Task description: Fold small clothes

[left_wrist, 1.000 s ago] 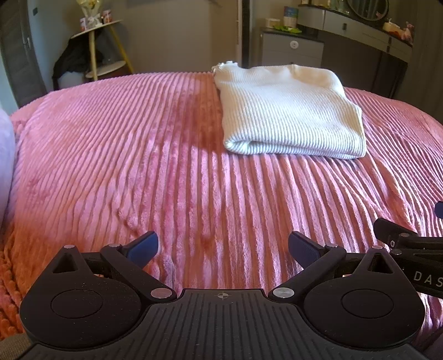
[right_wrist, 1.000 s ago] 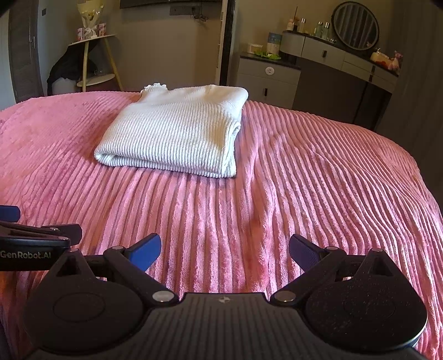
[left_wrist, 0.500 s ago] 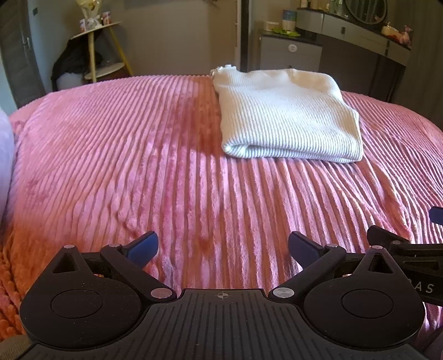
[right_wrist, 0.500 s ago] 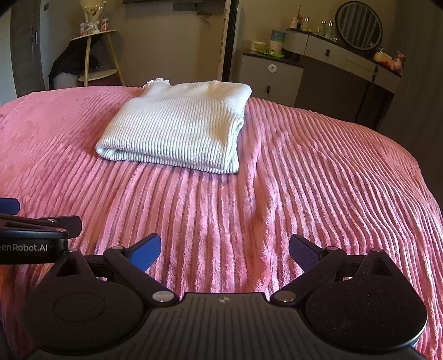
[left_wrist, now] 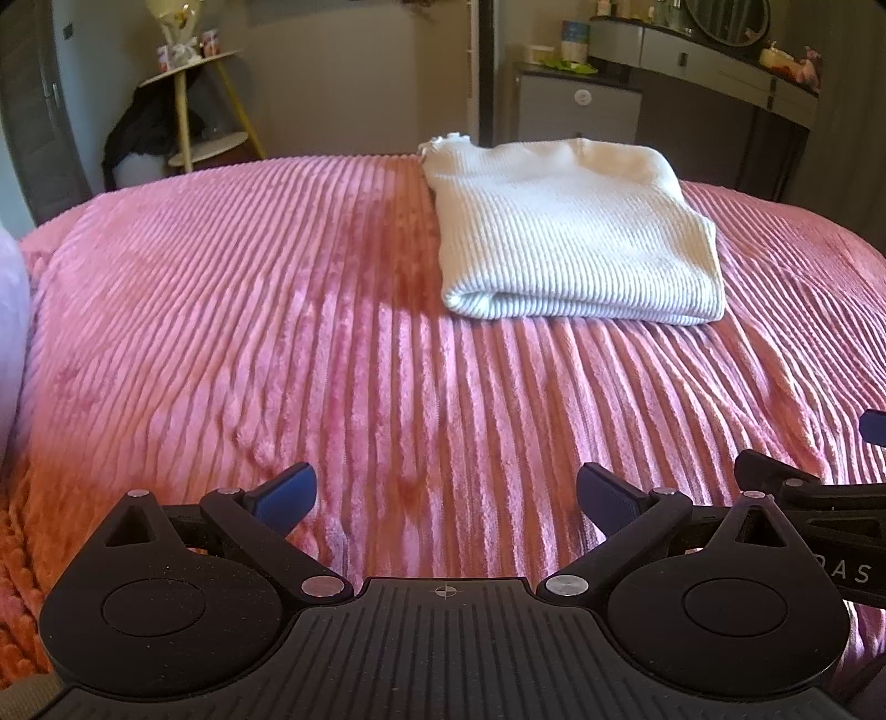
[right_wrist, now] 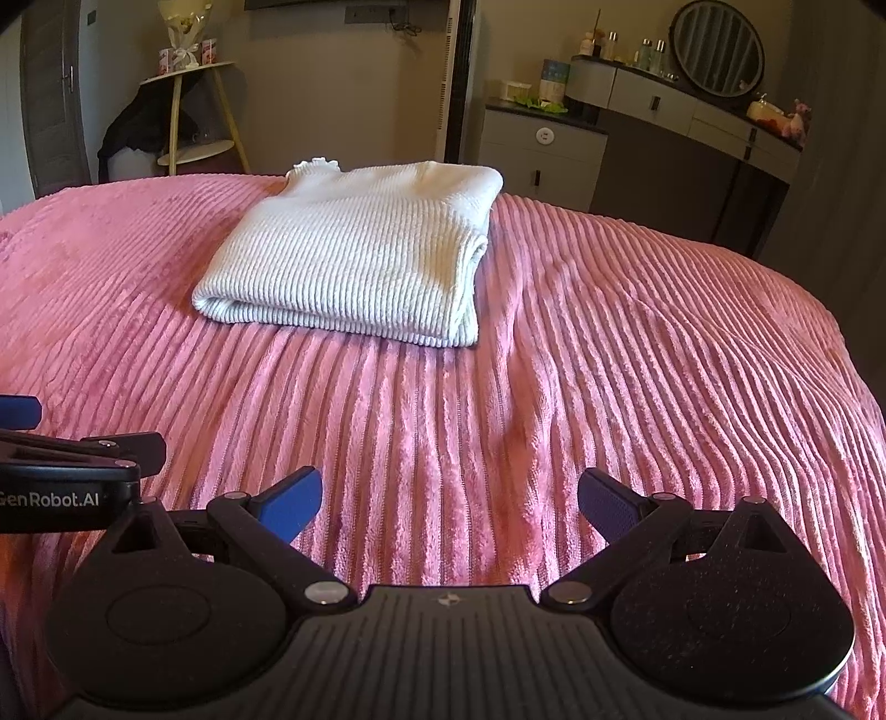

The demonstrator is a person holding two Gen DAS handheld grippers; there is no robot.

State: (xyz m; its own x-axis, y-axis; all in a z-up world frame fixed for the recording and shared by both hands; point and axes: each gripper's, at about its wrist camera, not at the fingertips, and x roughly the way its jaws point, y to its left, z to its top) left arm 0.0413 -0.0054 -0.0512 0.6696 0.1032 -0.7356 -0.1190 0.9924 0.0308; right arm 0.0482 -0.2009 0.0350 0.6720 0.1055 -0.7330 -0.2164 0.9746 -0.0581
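Nearest me, my left gripper (left_wrist: 446, 493) and right gripper (right_wrist: 449, 495) hang side by side low over the pink ribbed bedspread (left_wrist: 277, 332), jaws spread wide, grasping nothing. Well beyond them, the white ribbed sweater (right_wrist: 354, 260) lies folded on the bed's far part. Behind stands a grey dresser (right_wrist: 637, 133).

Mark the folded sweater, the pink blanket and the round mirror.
folded sweater (right_wrist: 354, 260): right wrist view, middle of top layer.
pink blanket (right_wrist: 637, 387): right wrist view, bare ribbed area.
round mirror (right_wrist: 717, 52): right wrist view, glass centre.
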